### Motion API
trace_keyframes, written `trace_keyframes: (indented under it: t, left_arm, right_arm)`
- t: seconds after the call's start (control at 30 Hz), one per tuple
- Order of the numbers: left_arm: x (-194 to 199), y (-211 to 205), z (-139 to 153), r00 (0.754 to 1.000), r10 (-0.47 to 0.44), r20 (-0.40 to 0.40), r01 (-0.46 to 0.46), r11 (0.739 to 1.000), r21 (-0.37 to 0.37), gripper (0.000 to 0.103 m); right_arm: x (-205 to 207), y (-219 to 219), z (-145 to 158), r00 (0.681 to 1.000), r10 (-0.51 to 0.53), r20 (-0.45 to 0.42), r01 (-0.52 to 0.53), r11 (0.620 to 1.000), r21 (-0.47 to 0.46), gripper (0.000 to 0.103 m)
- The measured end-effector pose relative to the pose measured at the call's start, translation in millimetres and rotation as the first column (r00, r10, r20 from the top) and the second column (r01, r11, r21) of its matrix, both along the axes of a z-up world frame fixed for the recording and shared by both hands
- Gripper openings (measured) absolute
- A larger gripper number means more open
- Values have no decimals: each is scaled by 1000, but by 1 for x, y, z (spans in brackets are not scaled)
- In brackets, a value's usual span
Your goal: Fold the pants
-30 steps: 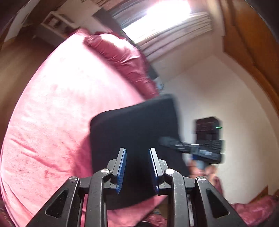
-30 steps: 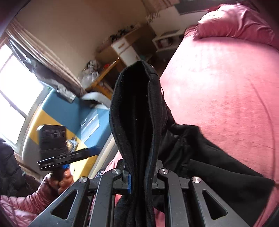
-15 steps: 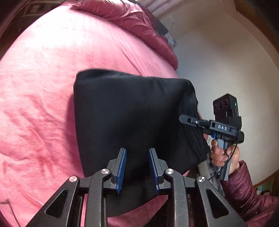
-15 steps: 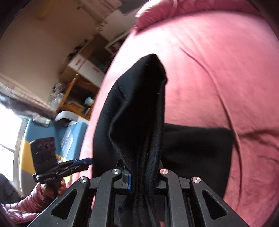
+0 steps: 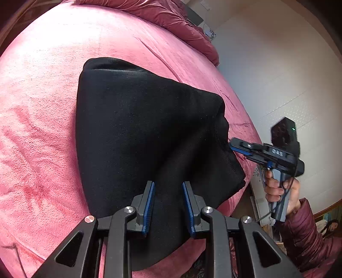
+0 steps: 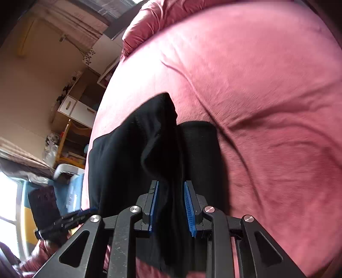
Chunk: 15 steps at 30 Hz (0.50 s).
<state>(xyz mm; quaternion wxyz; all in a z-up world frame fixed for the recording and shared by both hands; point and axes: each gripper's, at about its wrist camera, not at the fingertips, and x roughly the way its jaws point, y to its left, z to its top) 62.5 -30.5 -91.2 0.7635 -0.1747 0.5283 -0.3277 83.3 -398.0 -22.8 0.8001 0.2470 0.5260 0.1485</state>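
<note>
Black pants (image 5: 139, 128) lie folded in a thick pad on the pink bed (image 5: 42, 107). My left gripper (image 5: 167, 184) hovers over their near part, open, its blue pads apart and gripping no cloth. My right gripper (image 5: 233, 145) is at the pants' right edge, held by a hand (image 5: 275, 186). In the right wrist view its jaws (image 6: 171, 182) are opening. A raised ridge of the pants (image 6: 119, 160) still stands between the pads, which do not press on it. The left gripper (image 6: 85, 211) shows at the pants' left edge.
A bunched pink duvet (image 5: 171, 19) lies at the head of the bed (image 6: 267, 107). A white wall runs along the bed's right side in the left wrist view. Wooden shelves and drawers (image 6: 77, 109) stand beyond the bed's left edge. A dark red sleeve (image 5: 305, 235) is near the bed edge.
The right gripper carried the hanging fold of pants down onto the bed, and its pads have parted from the cloth. The left gripper moved in and tilted down over the pants.
</note>
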Motion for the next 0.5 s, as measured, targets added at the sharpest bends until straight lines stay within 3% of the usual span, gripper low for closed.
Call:
trace_keyframes:
  t: [0.13,0.43,0.5]
  left_arm:
    - [1,-3,-3,1000,8,0,-8,1000,-7,26]
    - [-4,-2,-2,1000,17,8,-17,1000,7,26]
    - [-5,-3,-1,1000,17,15,-17,1000,14,27]
  right_arm:
    - [-18,11,19,998,55,31,-53,997,-58,25]
    - [-30,32,1,989,146,-27,-148,971,-186,25]
    - [-32,36,0,986,161,-30,-164,961,-225,15]
